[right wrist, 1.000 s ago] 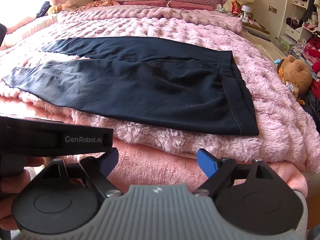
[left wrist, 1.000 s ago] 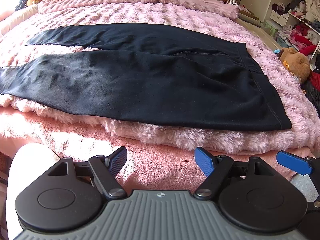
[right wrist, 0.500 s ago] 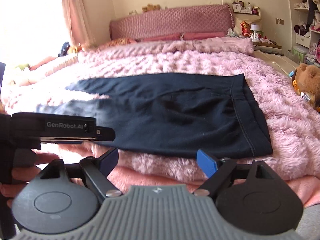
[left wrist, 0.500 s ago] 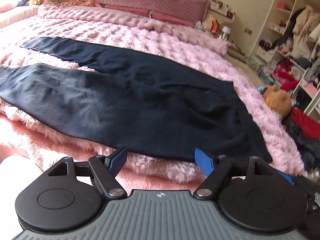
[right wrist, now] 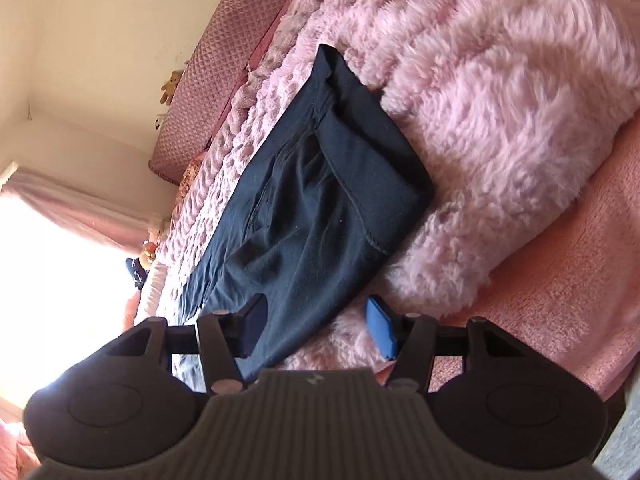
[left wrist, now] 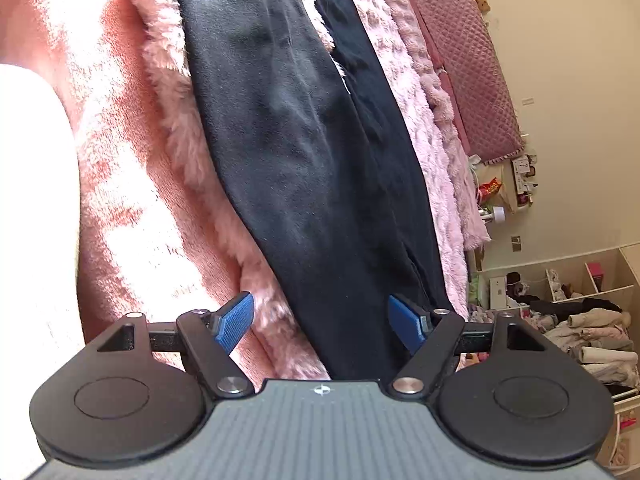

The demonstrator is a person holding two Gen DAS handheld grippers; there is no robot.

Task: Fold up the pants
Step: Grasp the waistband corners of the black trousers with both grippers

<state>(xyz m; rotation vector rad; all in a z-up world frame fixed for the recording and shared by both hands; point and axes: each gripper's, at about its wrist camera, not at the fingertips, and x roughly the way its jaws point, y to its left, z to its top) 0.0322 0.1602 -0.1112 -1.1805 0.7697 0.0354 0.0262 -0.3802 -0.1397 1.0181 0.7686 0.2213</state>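
Observation:
Black pants (left wrist: 304,152) lie flat on a fluffy pink blanket (left wrist: 424,120), both legs running up the rolled left wrist view. My left gripper (left wrist: 322,324) is at the near leg's edge. Its jaws are closing, still wide, with the fabric between the blue pads (left wrist: 236,322) and untouched. In the right wrist view the pants (right wrist: 304,200) show their waistband end at the upper right. My right gripper (right wrist: 316,330) straddles the pants' near edge. Its jaws are closing too, and a clear gap remains beside each pad.
A salmon sheet (left wrist: 120,160) covers the bed's near side below the pink blanket (right wrist: 500,100). A quilted headboard (left wrist: 472,60) stands at the far end. Open shelves with piled clothes (left wrist: 580,320) flank the bed. A bright window (right wrist: 60,260) glares beside it.
Both grippers have rolled roughly a quarter turn, in opposite directions, and dropped forward onto the pants' near edge. The right jaws have narrowed. The left gripper has left the right wrist view.

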